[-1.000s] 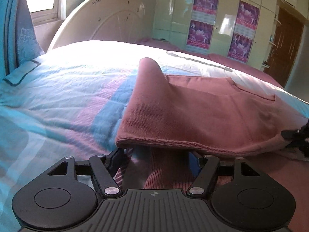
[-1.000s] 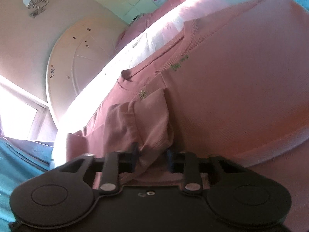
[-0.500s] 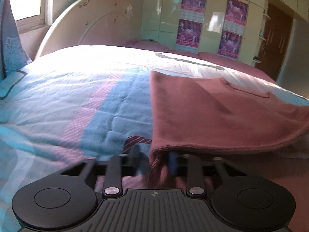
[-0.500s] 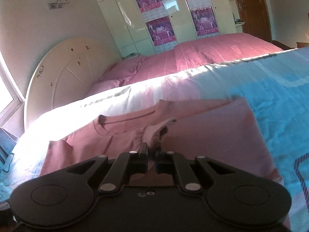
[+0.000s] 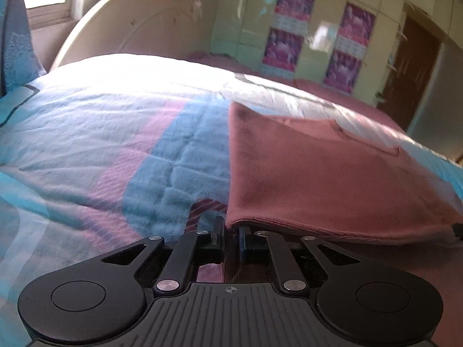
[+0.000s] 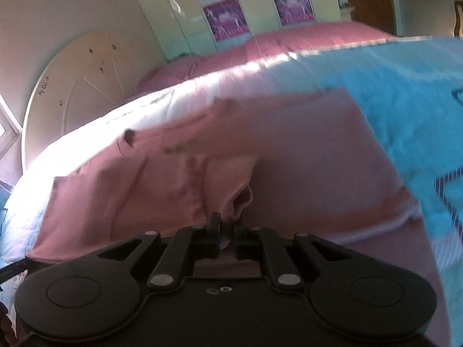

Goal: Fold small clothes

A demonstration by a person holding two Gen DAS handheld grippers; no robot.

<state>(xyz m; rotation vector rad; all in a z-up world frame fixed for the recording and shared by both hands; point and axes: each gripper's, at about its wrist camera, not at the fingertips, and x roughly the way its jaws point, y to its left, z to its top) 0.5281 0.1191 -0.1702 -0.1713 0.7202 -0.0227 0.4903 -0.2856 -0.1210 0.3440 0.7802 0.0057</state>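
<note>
A dusty-pink knit top (image 5: 318, 179) lies spread on the bed, its hem edge nearest in the left wrist view. My left gripper (image 5: 231, 235) is shut on the near left corner of that hem. In the right wrist view the same pink top (image 6: 289, 159) shows its neckline and a bunched sleeve. My right gripper (image 6: 227, 231) is shut on that bunched fabric fold. The view is blurred by motion.
A quilt (image 5: 101, 144) in blue, pink and white covers the bed. A cream round headboard (image 5: 139, 29) and a wardrobe with purple posters (image 5: 292, 26) stand behind. A brown door (image 5: 411, 66) is at the far right. Blue fabric (image 5: 14, 46) hangs at the left.
Both grippers have closed tighter on the fabric. The left gripper has slid to the hem's left corner. The right gripper has moved down toward the top and its view has blurred.
</note>
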